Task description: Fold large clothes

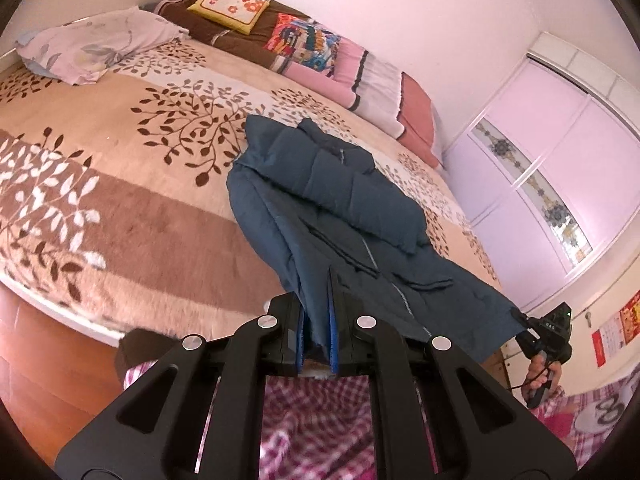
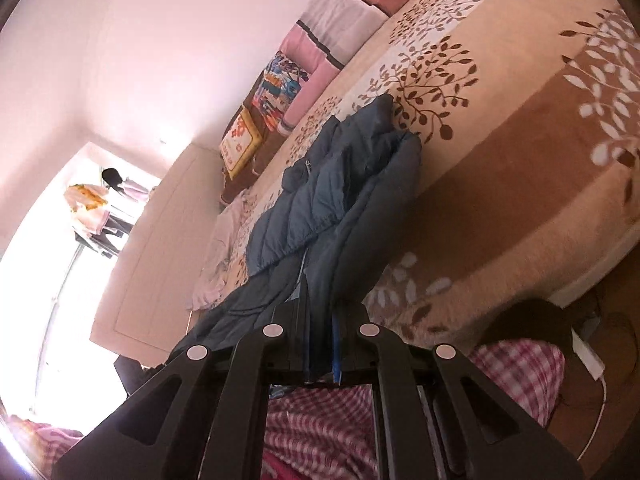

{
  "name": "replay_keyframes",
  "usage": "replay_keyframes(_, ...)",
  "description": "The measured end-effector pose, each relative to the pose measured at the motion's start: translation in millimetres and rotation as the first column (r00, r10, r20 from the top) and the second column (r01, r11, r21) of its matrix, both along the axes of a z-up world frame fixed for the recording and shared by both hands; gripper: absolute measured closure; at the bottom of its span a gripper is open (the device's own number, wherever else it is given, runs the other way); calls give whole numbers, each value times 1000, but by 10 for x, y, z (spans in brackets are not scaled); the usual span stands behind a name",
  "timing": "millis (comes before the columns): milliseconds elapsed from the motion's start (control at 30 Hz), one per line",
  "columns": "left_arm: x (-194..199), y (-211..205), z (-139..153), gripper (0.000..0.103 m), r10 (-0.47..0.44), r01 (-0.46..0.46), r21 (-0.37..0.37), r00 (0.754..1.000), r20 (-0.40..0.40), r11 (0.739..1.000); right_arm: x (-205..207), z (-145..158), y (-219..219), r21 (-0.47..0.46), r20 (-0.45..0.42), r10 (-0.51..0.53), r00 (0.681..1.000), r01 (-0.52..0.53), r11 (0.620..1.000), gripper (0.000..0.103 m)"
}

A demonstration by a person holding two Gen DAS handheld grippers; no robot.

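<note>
A dark blue puffer jacket [image 1: 336,200] lies lengthwise on the bed, a sleeve folded across it. Its near hem is lifted off the bed edge. My left gripper [image 1: 318,332] is shut on the hem's left part. My right gripper [image 2: 320,340] is shut on the hem's other part; it also shows in the left wrist view [image 1: 520,320] at the jacket's right corner, held by a hand. The jacket also shows in the right wrist view [image 2: 320,200], running away over the bed.
The bed has a beige and brown leaf-patterned blanket [image 1: 120,168]. Pillows and folded quilts [image 1: 304,48] line the wall side. A pale crumpled cloth [image 1: 92,44] lies at the far left. A wardrobe [image 1: 560,168] stands at the right. Wooden floor [image 1: 36,360] lies below the bed edge.
</note>
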State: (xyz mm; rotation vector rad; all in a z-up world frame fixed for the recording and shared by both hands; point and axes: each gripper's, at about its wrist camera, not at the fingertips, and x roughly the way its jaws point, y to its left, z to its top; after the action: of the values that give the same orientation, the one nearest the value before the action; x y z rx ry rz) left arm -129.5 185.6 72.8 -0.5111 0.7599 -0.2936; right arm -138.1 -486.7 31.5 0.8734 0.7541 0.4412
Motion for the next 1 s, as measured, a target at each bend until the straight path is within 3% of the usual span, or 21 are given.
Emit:
replay_keyframes(200, -159, 66, 32, 94, 3, -2, -31, 1000, 12, 1000, -251, 62, -7, -1, -17, -3, 1000, 3, 1000, 94)
replay_keyframes(400, 192, 114, 217, 94, 13, -10, -75, 999, 44, 997, 18, 260, 25, -8, 10, 5, 1000, -5, 1000, 94)
replay_keyframes(700, 1208, 136, 743, 94, 34, -23, -93, 993, 111, 995, 1186, 997, 88, -152, 98, 58, 994, -42, 987, 94)
replay_keyframes(867, 2091, 62, 958, 94, 59, -55, -33, 990, 127, 998, 2165, 1242, 153, -164, 109, 33, 993, -15, 986, 94)
replay_keyframes(1000, 2976, 52, 900, 93, 124, -123, -23, 988, 91, 992, 2970, 1241, 184, -140, 84, -8, 996, 20, 990, 94)
